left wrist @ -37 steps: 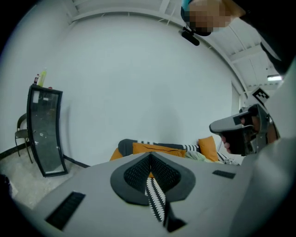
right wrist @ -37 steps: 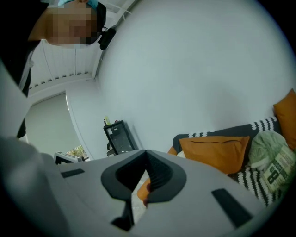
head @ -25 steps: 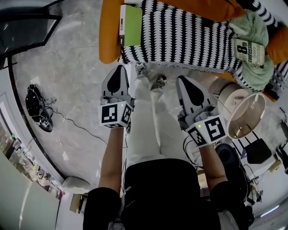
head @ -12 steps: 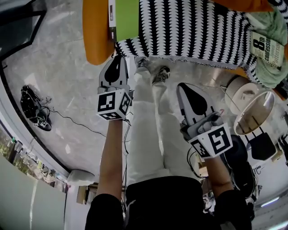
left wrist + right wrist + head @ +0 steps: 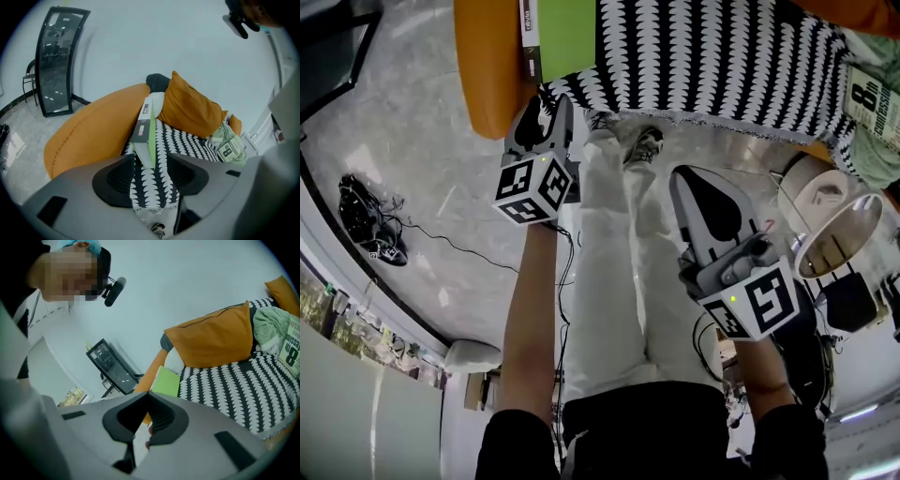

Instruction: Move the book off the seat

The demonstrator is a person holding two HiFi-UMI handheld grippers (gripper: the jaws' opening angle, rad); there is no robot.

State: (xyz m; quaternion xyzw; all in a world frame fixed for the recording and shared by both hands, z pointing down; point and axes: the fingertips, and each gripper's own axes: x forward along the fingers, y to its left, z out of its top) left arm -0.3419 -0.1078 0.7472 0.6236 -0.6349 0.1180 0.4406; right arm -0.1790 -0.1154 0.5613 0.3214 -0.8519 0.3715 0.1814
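The book point(image 5: 562, 36), green-covered with a dark spine, lies on the black-and-white blanket point(image 5: 722, 66) of the orange sofa point(image 5: 487, 66), against its left arm. My left gripper point(image 5: 548, 96) is at the seat's front edge, just short of the book's near end. In the left gripper view its jaws are opening; the book point(image 5: 146, 133) points into the gap of the left gripper point(image 5: 151, 159), and neither pad touches it. My right gripper point(image 5: 684, 172) hangs back over the person's legs, shut and empty. The right gripper point(image 5: 149, 393) faces the book point(image 5: 166, 380) from a distance.
A green garment with printed text point(image 5: 874, 94) lies at the seat's right end, and orange cushions point(image 5: 190, 108) lean on the backrest. A lamp shade point(image 5: 839, 234) stands right of the legs. Cables point(image 5: 361, 220) lie on the floor at left, near a black glass stand point(image 5: 58, 61).
The left gripper has moved forward to the seat's edge by the book, and its jaws have parted. The right gripper has stayed shut and slipped slightly back.
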